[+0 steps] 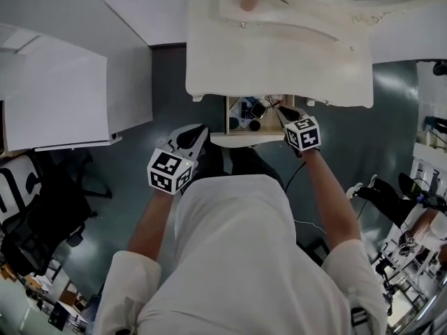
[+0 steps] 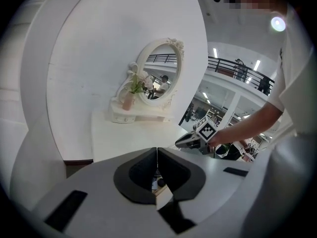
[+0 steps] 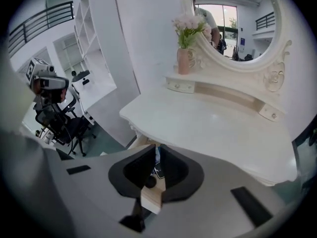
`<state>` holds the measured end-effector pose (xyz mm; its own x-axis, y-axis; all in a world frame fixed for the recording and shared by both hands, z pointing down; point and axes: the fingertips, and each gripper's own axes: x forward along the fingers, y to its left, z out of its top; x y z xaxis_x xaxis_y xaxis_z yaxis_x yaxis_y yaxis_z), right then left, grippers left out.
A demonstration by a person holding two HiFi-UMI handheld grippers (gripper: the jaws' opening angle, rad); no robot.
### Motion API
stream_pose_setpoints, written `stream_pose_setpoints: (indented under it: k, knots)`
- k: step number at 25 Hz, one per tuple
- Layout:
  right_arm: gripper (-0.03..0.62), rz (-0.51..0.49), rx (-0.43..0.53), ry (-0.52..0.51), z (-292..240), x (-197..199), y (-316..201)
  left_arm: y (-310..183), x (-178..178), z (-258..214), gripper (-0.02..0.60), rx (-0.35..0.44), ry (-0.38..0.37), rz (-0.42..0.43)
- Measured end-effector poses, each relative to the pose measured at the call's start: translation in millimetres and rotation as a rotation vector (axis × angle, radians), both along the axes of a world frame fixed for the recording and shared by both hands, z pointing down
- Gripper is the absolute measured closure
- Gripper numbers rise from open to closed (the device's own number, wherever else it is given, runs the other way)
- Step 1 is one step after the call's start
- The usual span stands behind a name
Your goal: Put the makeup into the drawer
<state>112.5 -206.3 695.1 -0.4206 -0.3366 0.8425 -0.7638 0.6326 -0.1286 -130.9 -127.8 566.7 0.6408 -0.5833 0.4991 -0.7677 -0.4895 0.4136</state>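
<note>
White bench [image 1: 279, 54]: top bare, no makeup lying on it; only a vase of flowers [image 3: 184, 58] and an oval mirror [image 3: 237, 19] at the back.
Drawer [image 1: 230, 114]: pulled out under the bench's front edge, wooden walls showing, open.
Makeup [image 1: 253, 112]: inside the open drawer, several small dark pieces plus one compact-like piece; too small to name one by one.
Left gripper [image 2: 157, 156]: jaws together, nothing between them; held off the bench, just beside the drawer's front-left corner, above the floor.
Right gripper [image 3: 158, 155]: jaws drawn together to a thin slit, clamped on nothing; tips over the drawer's right side, near the makeup.
Progress: looks nearly done, makeup in the drawer and none seen in either gripper or on the bench top.
Left to do: probably only pushing the drawer shut, if the task wants that.
Writing: none readable; no brand visible on the makeup. Only black-and-white square markers on the gripper cubes.
</note>
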Motion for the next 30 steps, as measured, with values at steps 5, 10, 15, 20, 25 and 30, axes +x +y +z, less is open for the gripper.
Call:
stream_pose_setpoints:
  k: [5, 10, 15, 20, 25, 30]
  knots:
    - [0.554, 0.085, 0.078, -0.051, -47.8, 8.8, 6.2, -6.7, -2.4, -7.2, 0.563, 0.016, -0.007, 0.04]
    - [0.562, 0.116, 0.159, -0.096, -88.7, 18.7, 16.4, -12.6, 10.9, -21.5, 0.563, 0.056, -0.008, 0.058]
    - [0.565, 0.128, 0.236, -0.15, -122.3, 34.6, 30.0, -12.5, 34.1, -32.8, 0.563, 0.091, -0.013, 0.044]
    - [0.566, 0.125, 0.285, -0.198, -144.8, 54.2, 46.9, -3.2, 55.9, -50.6, 0.563, 0.137, -0.025, 0.001]
    - [0.566, 0.081, 0.336, -0.232, -170.9, 76.2, 68.0, 17.6, 80.0, -67.1, 0.563, 0.168, -0.02, -0.077]
    - [0.566, 0.06, 0.372, -0.266, -187.3, 100.4, 87.9, 45.9, 104.3, -77.3, 0.563, 0.195, -0.037, -0.113]
